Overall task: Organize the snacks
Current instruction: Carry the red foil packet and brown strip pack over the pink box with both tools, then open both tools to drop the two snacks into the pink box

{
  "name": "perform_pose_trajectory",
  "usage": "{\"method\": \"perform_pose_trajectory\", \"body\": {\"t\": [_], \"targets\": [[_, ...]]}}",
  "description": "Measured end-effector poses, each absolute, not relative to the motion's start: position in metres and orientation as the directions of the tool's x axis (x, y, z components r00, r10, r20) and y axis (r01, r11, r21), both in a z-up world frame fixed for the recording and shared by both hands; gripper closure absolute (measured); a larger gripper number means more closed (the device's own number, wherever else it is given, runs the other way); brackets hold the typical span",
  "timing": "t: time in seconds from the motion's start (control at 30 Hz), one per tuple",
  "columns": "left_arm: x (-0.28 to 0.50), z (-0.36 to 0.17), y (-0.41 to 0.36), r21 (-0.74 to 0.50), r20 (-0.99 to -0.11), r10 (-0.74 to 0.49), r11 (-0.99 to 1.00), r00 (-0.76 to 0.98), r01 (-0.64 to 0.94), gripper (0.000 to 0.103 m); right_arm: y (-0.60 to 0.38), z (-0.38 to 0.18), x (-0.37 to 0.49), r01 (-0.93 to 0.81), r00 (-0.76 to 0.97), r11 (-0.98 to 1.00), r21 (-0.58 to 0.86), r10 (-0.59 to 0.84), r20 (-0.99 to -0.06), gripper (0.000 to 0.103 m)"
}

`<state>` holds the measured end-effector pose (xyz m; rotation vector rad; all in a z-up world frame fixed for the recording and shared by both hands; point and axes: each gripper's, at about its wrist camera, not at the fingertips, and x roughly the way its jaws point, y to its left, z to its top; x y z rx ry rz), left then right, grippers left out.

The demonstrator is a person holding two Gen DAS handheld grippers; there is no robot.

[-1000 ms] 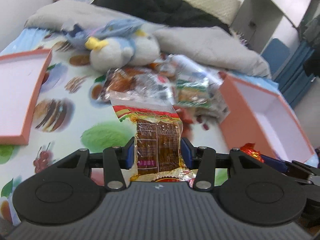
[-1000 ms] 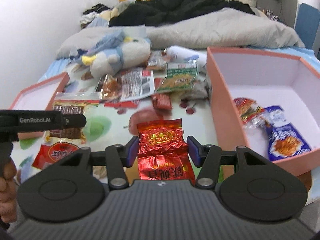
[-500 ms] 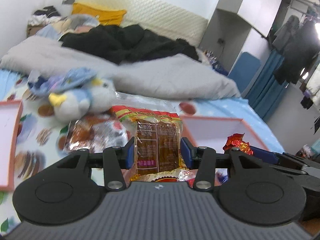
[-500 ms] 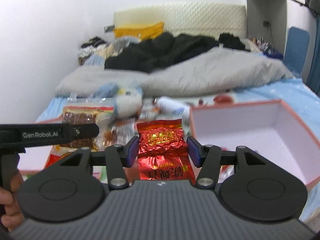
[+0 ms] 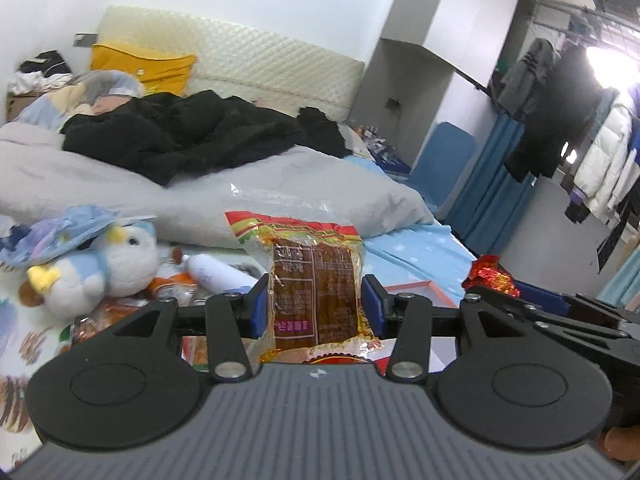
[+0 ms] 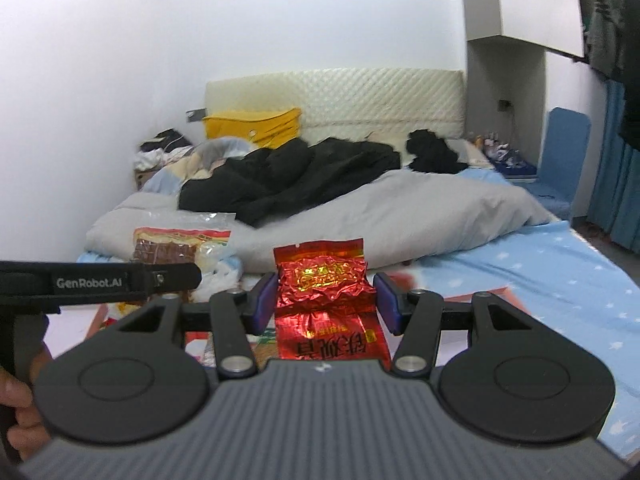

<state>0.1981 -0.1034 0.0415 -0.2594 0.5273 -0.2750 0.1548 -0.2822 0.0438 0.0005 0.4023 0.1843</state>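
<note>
Since the frame 1 second earlier, both views are tilting up off the fruit-print bedsheet: the snack pile and the pink box that were filling the picture are now sinking to the lower edge, and the headboard and wall are taking over. In the left wrist view, the left gripper (image 5: 316, 312) is clamping the brown snack packet (image 5: 314, 300) between its 2 blue pads, the packet standing upright and sitting in the jaws just as before; only a corner of the pink box (image 5: 430, 290) is showing behind the right-hand pad, where earlier its whole open inside was visible. The plush penguin (image 5: 100, 268) is lying at lower left beside the remaining snacks, and the other tool's red packet is poking in at the right. In the right wrist view, the right gripper (image 6: 326, 306) is pinching the red foil packet (image 6: 326, 300) by its sides, its grip unchanged too; the box interior with 2 packets in it is no longer showing, only a pink rim (image 6: 480, 294) behind the jaws. To finish this step well, each hand probably needs to be tipping back down over the box, keeping the pads squeezed until the packet is hanging above the open inside, and going 1 at a time so the tools are not colliding.
</note>
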Motion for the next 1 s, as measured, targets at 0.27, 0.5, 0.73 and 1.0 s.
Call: {"method": "perform_pose_trajectory", "body": {"t": [0.27, 0.5, 0.73, 1.0], "targets": [[0.236, 0.005, -0.168, -0.302, -0.531, -0.404, 0.911, 0.745, 0.28, 0.05, -0.332, 0.007, 0.167, -0.084, 0.879, 0.995, 0.062, 0.103, -0.466, 0.047], [0.265, -0.044, -0.223, -0.263, -0.634, -0.431, 0.901, 0.642, 0.345, 0.05, -0.365, -0.039, 0.18, -0.019, 0.837, 0.997, 0.068, 0.053, -0.544, 0.047], [0.288, -0.101, -0.251, -0.183, -0.724, -0.41, 0.889, 0.555, 0.419, 0.05, -0.381, -0.094, 0.193, 0.022, 0.793, 0.998, 0.061, 0.02, -0.609, 0.047], [0.296, -0.129, -0.251, -0.138, -0.771, -0.361, 0.899, 0.524, 0.415, 0.05, -0.389, -0.123, 0.205, 0.042, 0.774, 0.994, 0.097, 0.029, -0.633, 0.047]]}}
